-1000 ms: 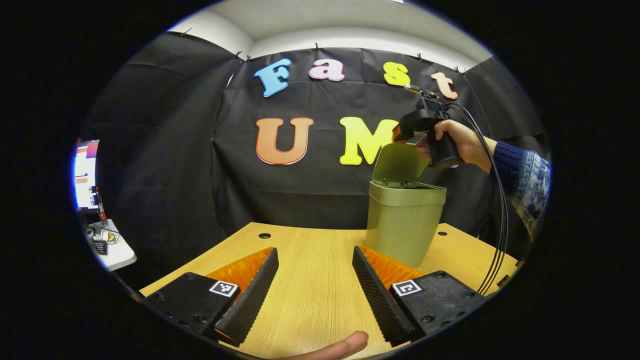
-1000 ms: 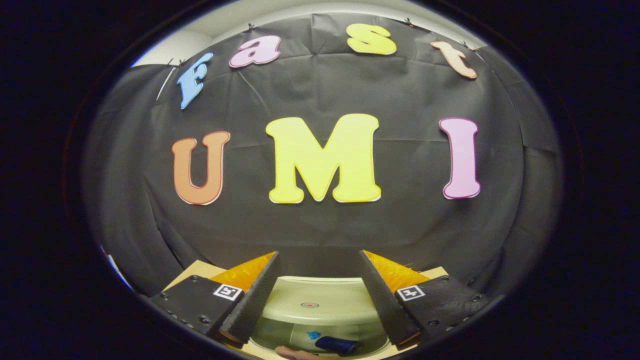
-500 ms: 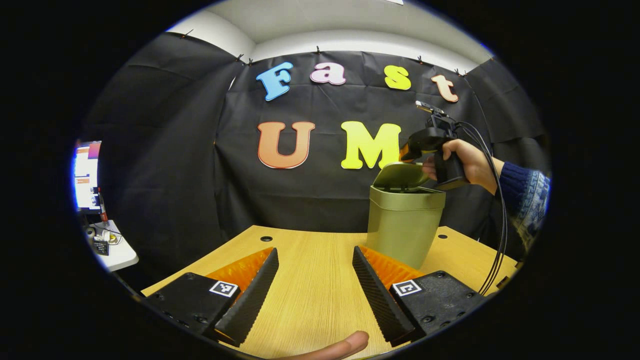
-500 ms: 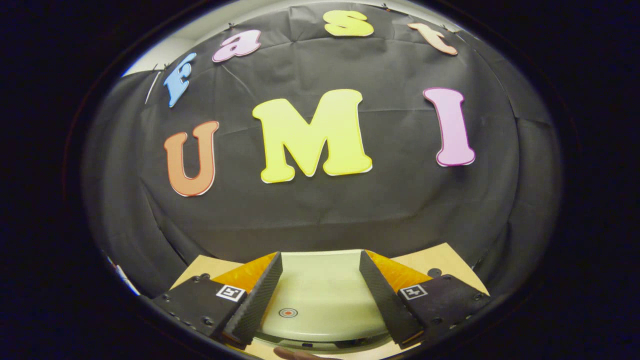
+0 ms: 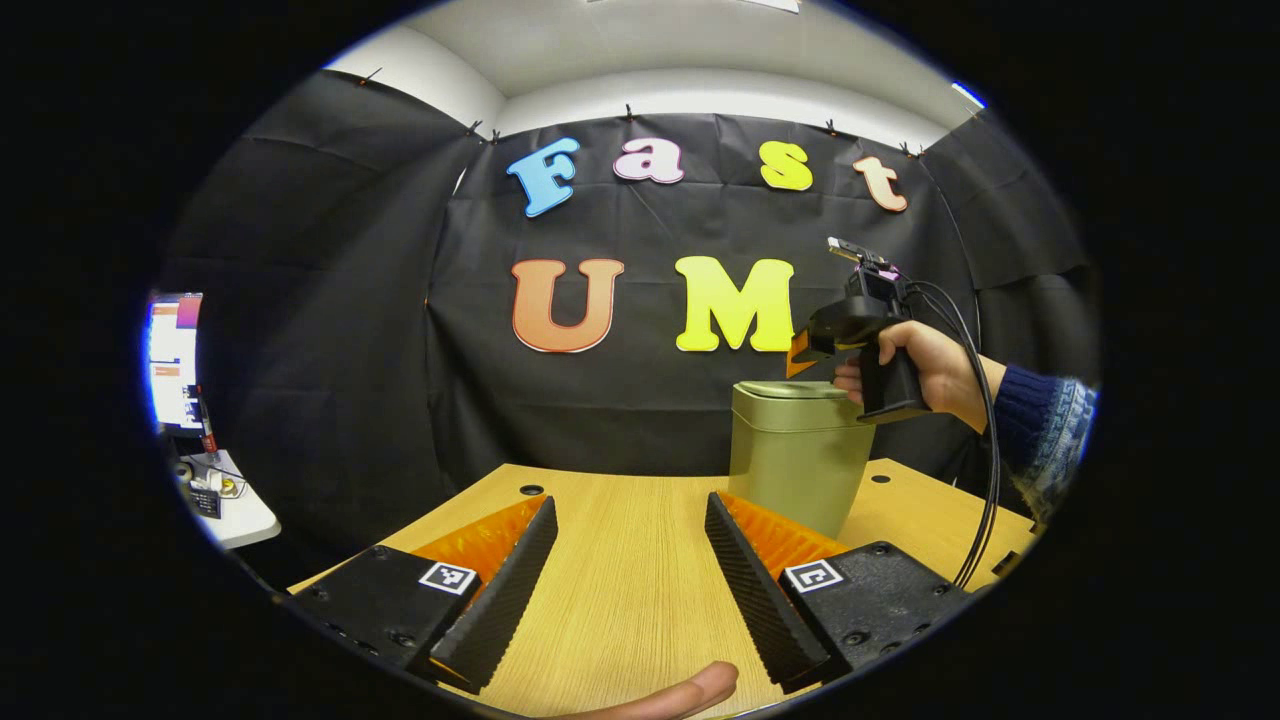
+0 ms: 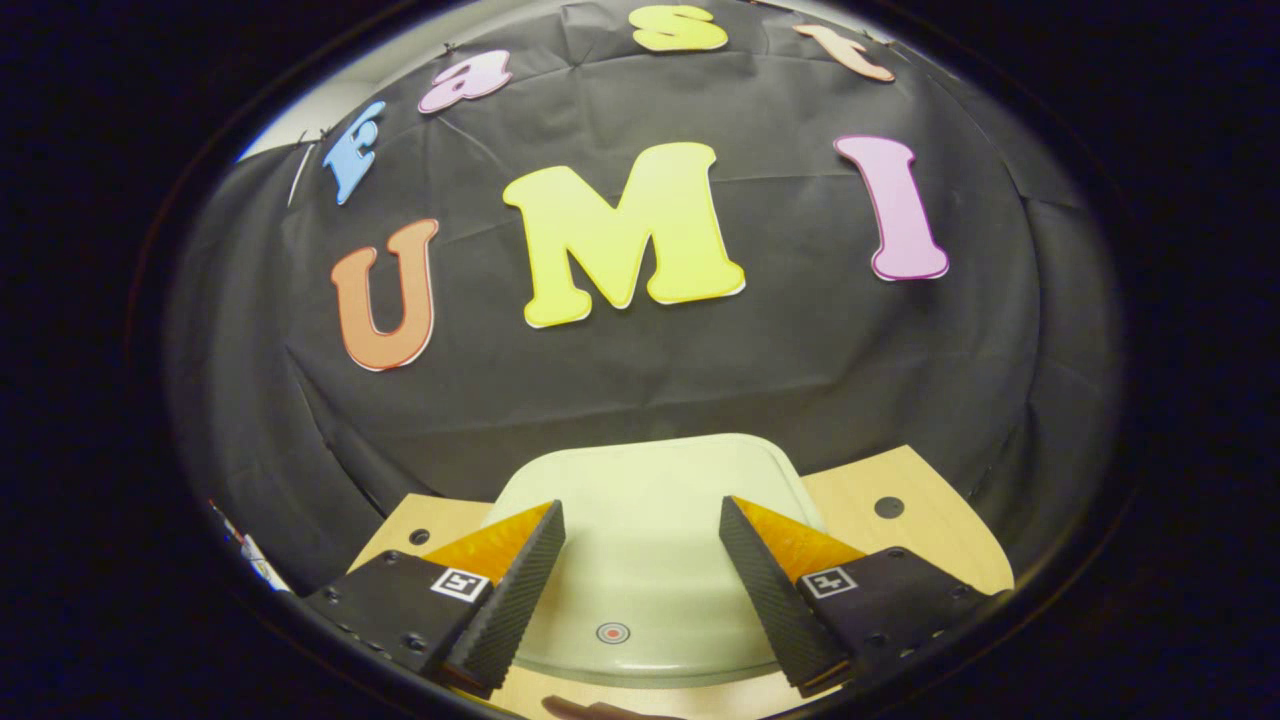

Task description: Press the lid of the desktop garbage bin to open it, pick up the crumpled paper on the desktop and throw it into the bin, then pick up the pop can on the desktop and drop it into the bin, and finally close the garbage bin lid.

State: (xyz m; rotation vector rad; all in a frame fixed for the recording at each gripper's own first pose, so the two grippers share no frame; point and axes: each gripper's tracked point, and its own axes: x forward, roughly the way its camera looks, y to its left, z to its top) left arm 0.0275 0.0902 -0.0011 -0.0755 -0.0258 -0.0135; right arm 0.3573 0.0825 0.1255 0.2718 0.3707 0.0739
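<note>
The olive-green garbage bin (image 5: 795, 460) stands on the wooden desk (image 5: 620, 580) right of centre in the left gripper view, its lid (image 5: 790, 389) lying flat and shut. A hand holds my right gripper (image 5: 800, 355) down at the lid's far right edge. In the right gripper view the pale green lid (image 6: 650, 530) lies directly under my right gripper (image 6: 641, 515), which is open with nothing between its fingers; a small red dot (image 6: 612, 632) marks the lid. My left gripper (image 5: 630, 505) hovers open over bare desk, left of the bin.
A side table with a monitor (image 5: 172, 360) and small items stands at the far left. Cable holes (image 5: 531, 490) dot the desk's back edge. A black cable (image 5: 990, 470) hangs from the right gripper. A fingertip (image 5: 680, 693) shows at the bottom edge.
The bin lid went from standing open to half down to flat shut, with the right gripper following it downward. My left gripper stayed where it was.
</note>
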